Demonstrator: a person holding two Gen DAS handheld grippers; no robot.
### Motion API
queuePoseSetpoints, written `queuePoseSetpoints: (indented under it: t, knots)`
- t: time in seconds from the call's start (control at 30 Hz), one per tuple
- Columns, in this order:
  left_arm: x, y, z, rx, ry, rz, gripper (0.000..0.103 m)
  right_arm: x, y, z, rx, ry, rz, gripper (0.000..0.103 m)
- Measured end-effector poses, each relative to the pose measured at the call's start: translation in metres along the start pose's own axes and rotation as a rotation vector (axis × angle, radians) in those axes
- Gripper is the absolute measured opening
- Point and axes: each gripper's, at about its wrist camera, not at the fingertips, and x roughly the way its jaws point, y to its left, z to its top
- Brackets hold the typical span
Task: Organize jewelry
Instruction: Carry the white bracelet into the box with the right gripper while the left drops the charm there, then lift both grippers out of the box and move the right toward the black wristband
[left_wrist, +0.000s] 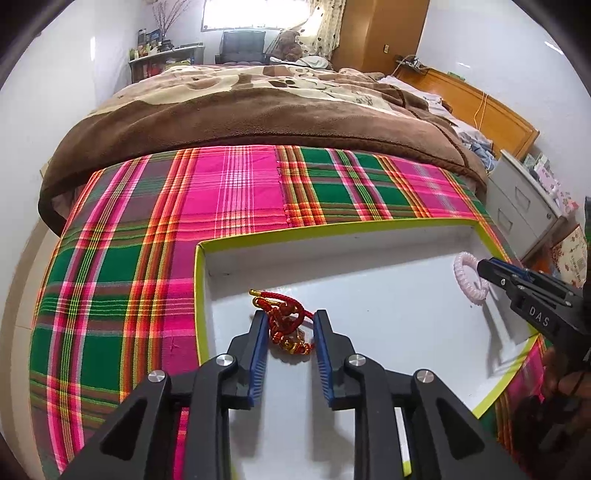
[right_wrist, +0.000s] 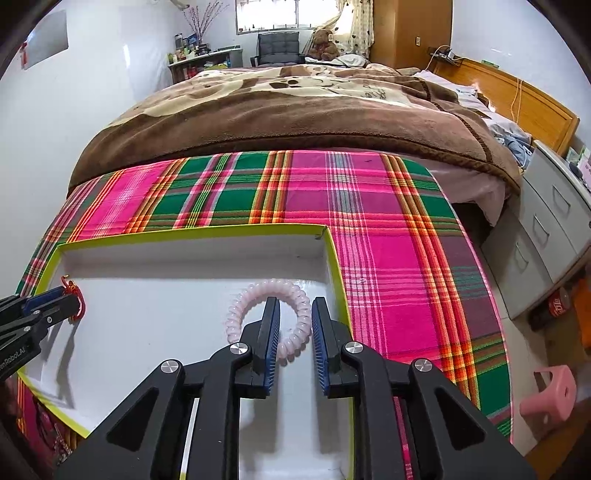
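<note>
Both tools look alike. The left gripper, at the bottom centre of its own view, has matte black angular linkage arms with triangular cut-outs, round silver pivot screws, and two black fingers faced with ribbed blue pads. The right gripper matches it. At the right edge of the left view, its black body bears white letters "DAS".

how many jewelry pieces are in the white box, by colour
red and gold cord piece: 1
pink spiral coil band: 1
total: 2, both inside the white box
</note>
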Motion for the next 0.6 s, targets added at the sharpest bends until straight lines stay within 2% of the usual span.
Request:
queuePoseSetpoints:
  t: [0.1, 0.2, 0.43, 0.47, 0.57, 0.6]
  knots:
    - [-0.004, -0.001, -0.002, 0.004, -0.008, -0.007, 0.033, -0.003, 0.000, -0.001, 0.001, -0.008, 0.002, 0.020]
    - [-0.012, 0.000, -0.004, -0.013, -0.022, -0.032, 0.034, -0.010, -0.001, -0.003, 0.001, -0.018, 0.010, 0.023]
    - [-0.051, 0.000, -0.012, -0.013, -0.086, -0.038, 0.036, -0.041, -0.005, -0.011, 0.008, -0.070, 0.045, 0.025]
    - [-0.056, 0.000, -0.015, -0.009, -0.086, -0.032, 0.036, -0.046, -0.005, -0.014, 0.013, -0.078, 0.049, 0.027]
    - [-0.075, 0.000, -0.027, -0.007, -0.106, -0.043, 0.036, -0.060, -0.009, -0.023, 0.024, -0.094, 0.068, 0.042]
    - [-0.080, 0.001, -0.031, -0.007, -0.109, -0.038, 0.036, -0.065, -0.010, -0.026, 0.027, -0.101, 0.069, 0.042]
